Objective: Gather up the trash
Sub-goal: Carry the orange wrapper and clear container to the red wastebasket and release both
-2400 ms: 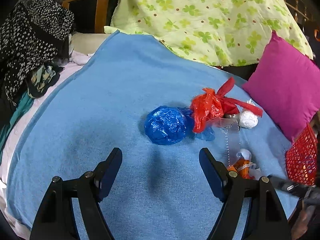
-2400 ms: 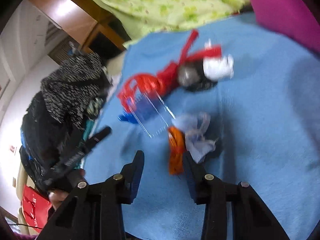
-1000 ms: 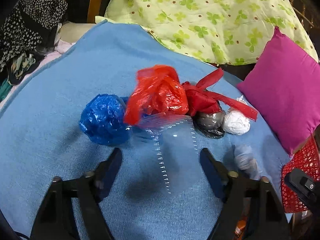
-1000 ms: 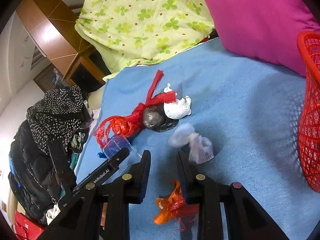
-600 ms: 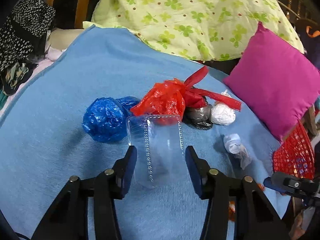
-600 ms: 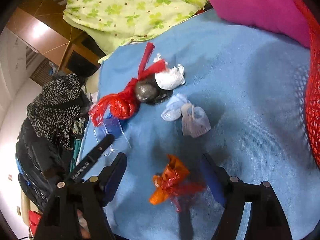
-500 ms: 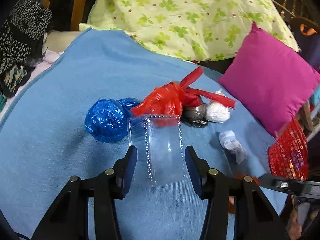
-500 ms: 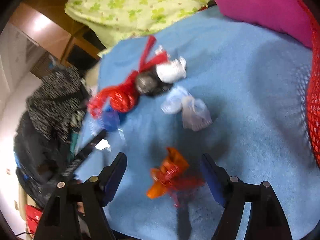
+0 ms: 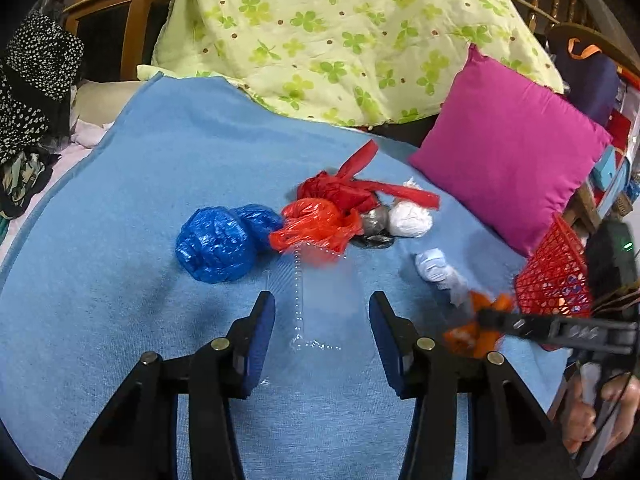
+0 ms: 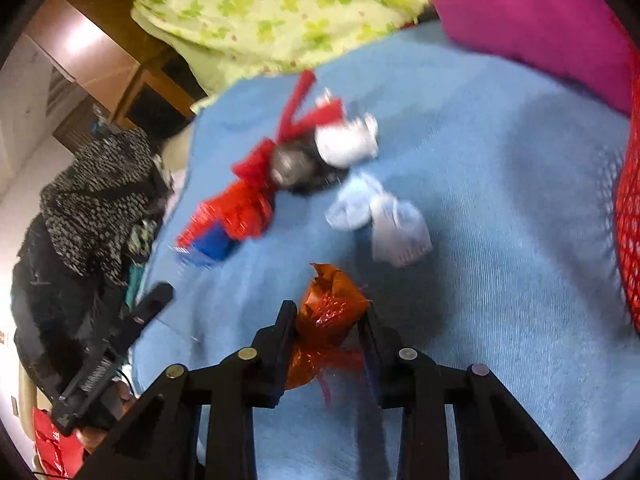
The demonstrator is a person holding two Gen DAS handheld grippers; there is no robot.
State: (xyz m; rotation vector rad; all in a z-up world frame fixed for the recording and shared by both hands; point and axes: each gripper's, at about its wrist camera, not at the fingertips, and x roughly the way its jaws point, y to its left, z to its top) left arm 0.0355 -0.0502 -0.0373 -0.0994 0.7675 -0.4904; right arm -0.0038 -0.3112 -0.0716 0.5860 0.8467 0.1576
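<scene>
My left gripper is shut on a clear plastic clamshell box and holds it just above the blue blanket. My right gripper is shut on a crumpled orange-red wrapper; it also shows in the left wrist view. Beyond lie a blue plastic bag ball, red plastic bags, a grey ball, a white wad and a pale blue-white wad. A red mesh basket stands at the right.
A magenta pillow leans at the back right by the basket. A green clover-print quilt is piled at the back. Dark spotted clothes lie off the bed's left edge.
My left gripper closed on the clear box and lifted it back. My right gripper, open over the orange wrapper half a second ago, has closed on it.
</scene>
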